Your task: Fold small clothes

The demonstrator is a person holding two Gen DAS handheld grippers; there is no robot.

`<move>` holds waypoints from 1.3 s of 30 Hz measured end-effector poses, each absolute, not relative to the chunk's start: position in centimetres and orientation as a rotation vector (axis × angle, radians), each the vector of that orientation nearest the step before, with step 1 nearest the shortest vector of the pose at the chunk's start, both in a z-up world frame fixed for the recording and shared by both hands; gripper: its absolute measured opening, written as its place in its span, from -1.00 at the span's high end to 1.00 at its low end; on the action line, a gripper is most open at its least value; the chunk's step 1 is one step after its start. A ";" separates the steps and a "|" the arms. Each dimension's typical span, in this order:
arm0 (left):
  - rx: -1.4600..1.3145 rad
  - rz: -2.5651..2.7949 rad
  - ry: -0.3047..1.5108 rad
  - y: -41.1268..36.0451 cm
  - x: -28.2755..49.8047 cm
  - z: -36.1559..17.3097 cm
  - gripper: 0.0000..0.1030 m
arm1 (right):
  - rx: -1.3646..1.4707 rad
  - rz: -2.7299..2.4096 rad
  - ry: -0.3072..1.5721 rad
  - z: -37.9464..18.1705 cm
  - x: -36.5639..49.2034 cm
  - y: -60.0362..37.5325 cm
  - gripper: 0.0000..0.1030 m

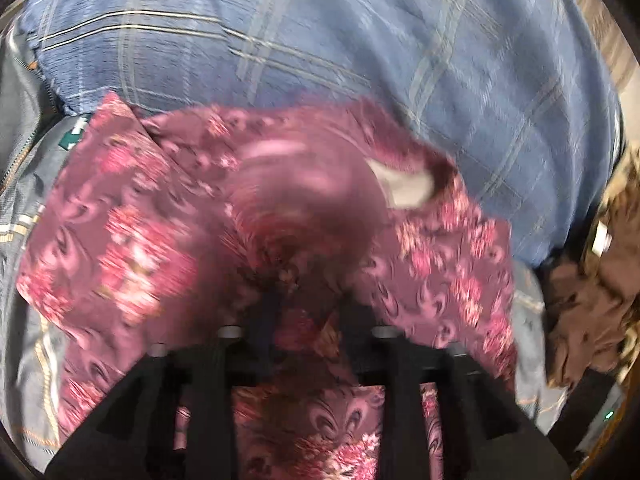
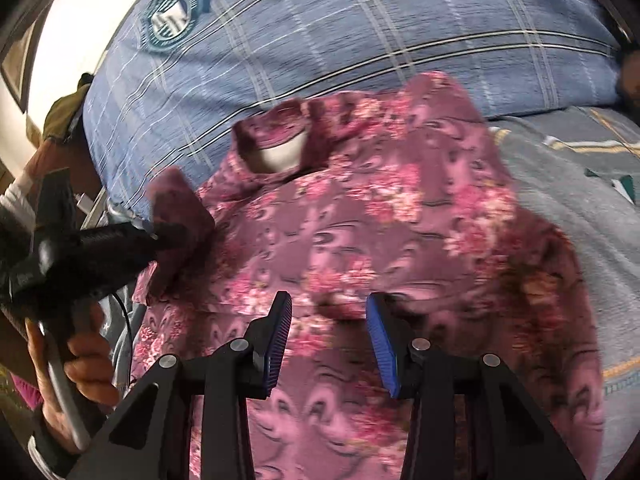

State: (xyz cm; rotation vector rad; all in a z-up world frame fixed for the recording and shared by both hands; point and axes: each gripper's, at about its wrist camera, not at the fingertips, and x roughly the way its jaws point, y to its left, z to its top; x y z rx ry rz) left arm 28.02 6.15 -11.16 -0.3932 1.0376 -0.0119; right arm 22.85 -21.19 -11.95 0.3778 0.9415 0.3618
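Right gripper (image 2: 328, 336) up close in its own view, jaws spread wide, blue-ribbed pads (image 2: 280, 336) hovering just over the lower middle of the floral top (image 2: 360, 232) with nothing between them. Free and ready, that one.

Over on the other side, the left gripper (image 1: 308, 312) is buried in cloth in its own view, fingers drawn close together with a bunch of the pink fabric rising between them; the picture is smeared with motion, so it looks like a pinch on the garment, though the pads themselves are hidden. From the right wrist view, that same tool comes in from the left edge, its tip pressed into the sleeve or side flap of the top, held in the person's hand (image 2: 80, 364).

The top lies spread on the grey bedding (image 2: 568, 208), neck opening with its pale lining toward the far side, right up against the big blue plaid pillow (image 2: 360, 32). Beyond, at the right edge of the left view, a brown heap of other clothes (image 1: 588, 304) waits.

My read: this is the first fold, one side being carried inward across the body. Next, the left wants to lay that flap flat over the middle and let go, while the right comes down to take the opposite edge
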 end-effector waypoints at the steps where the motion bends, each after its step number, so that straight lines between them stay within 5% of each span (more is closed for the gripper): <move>1: -0.386 -0.023 1.039 5.7 27.7 -11.0 0.10 | 0.380 0.359 0.940 -11.9 22.8 -21.4 0.20; 5: -0.389 -0.090 1.007 6.6 24.5 -9.1 -0.16 | 0.378 0.370 0.927 -11.2 23.4 -20.9 0.16; 15: -0.641 0.062 0.956 21.0 18.9 -9.2 -0.19 | 0.413 0.553 0.927 -9.6 27.8 -12.4 -0.28; 21: -0.733 0.090 0.924 24.4 17.2 -9.9 -0.19 | 0.511 0.494 0.996 -11.0 29.6 -9.9 -0.31; 30: -0.808 0.061 0.937 24.1 18.0 -10.9 -0.20 | 0.168 0.346 1.079 -11.8 30.8 -2.2 -0.31; 33: -0.830 0.048 0.936 24.1 18.3 -11.0 -0.19 | 0.085 0.340 1.085 -12.6 31.0 -1.7 -0.16; 36: -0.843 0.037 0.930 24.0 18.5 -10.8 -0.19 | 0.014 0.393 1.062 -12.1 30.5 -2.3 0.75; 39: -0.832 0.026 0.918 23.9 18.5 -10.3 -0.20 | 0.091 0.425 1.031 -11.3 28.9 -6.1 0.83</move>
